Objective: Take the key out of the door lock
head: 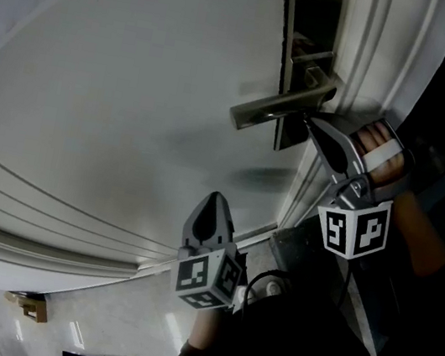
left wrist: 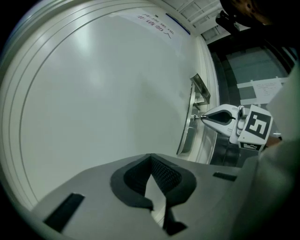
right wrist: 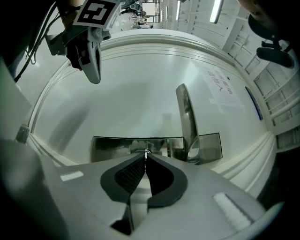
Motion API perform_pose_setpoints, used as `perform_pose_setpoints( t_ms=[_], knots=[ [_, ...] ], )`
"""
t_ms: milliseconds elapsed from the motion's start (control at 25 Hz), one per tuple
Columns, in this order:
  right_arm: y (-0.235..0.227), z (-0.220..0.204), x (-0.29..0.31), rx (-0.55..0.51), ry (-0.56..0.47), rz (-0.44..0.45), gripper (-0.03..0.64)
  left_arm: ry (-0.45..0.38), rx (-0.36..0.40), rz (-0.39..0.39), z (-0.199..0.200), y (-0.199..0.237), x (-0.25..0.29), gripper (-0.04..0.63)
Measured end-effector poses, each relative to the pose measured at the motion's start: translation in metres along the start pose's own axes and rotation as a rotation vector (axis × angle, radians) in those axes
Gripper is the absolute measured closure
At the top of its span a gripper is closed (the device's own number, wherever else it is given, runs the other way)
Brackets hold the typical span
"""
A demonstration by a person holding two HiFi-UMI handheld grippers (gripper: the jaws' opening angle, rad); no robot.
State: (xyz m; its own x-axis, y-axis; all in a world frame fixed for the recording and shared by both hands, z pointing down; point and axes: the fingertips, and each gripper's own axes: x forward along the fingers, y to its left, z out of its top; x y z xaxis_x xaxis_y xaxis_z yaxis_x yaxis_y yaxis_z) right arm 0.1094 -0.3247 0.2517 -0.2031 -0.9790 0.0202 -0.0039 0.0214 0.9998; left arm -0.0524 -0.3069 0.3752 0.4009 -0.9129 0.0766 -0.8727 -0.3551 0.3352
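Key [right wrist: 146, 152]: a thin metal sliver below the lever handle [right wrist: 187, 117], standing out of the lock plate [right wrist: 112, 145]. By its position against the plate it appears not yet drawn out of the keyhole. In the left gripper view it shows as a short pin [left wrist: 197, 116] between the plate and your right jaw tips.

Right gripper [right wrist: 145, 157]: jaws closed on the key's exposed end, gripping it at their very tips, with the gripper lying roughly square to the plate.

Left gripper [head: 215, 199]: jaws together and holding nothing, held low and well apart from the lock, pointing at the bare door [head: 134, 98].

Likely faults from here:
- The grip is a tip pinch on a narrow edge, so a quick pull may let the jaws slide off and leave the key seated.
- If you pull off the key's axis, up towards the handle or sideways, the blade may bind in the cylinder.
- If the key is not turned to its release position it will not withdraw. That angle cannot be judged here.
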Motion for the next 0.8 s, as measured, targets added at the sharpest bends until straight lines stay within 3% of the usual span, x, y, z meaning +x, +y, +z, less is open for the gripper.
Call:
perform_pose_setpoints(
  t_ms=[800],
  knots=[
    [0.0004,-0.0005,-0.0008,-0.002,0.010,-0.003,0.606,0.010,0.009,0.005,-0.0027,0.0013,-0.0102,0.595]
  ],
)
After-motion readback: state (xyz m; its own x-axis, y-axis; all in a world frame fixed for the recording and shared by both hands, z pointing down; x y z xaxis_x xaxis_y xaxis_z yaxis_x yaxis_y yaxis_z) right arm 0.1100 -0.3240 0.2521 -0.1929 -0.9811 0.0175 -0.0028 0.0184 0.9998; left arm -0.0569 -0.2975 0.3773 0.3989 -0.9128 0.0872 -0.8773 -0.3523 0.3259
